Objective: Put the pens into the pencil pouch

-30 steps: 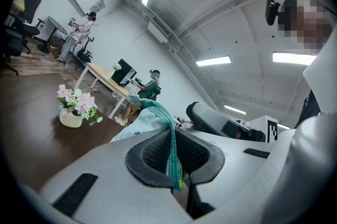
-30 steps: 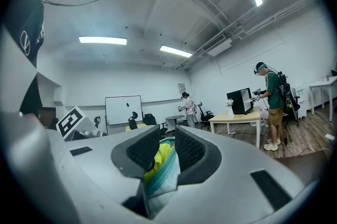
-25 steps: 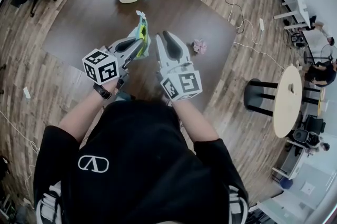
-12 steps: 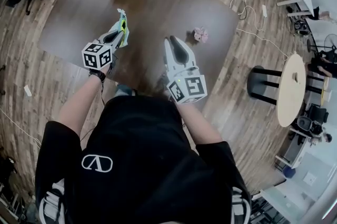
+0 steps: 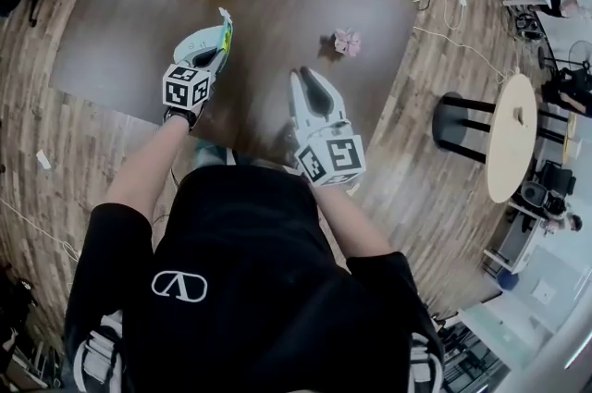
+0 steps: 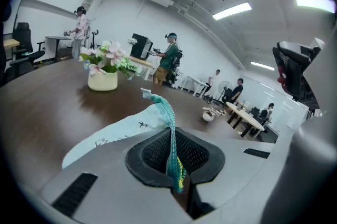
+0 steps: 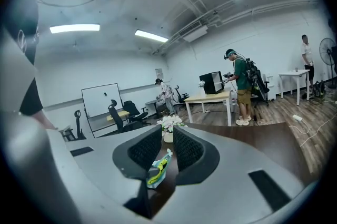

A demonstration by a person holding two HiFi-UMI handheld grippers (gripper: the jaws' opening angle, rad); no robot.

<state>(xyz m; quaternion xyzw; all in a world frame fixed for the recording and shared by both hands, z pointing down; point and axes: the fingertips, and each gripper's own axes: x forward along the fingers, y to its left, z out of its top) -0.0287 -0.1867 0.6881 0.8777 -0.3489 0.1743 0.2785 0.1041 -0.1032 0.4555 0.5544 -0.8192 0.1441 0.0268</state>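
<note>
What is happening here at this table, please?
A person stands at a dark table with a handheld gripper in each hand. The left claw is shut on the zipper edge of a pale pencil pouch. The right claw stands slightly open and empty beside it.

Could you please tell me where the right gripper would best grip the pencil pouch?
Probably the pencil pouch's free far zipper edge, approached from the right: the left gripper is shut on the near end, and that teal edge stands up thin above the pale body.
</note>
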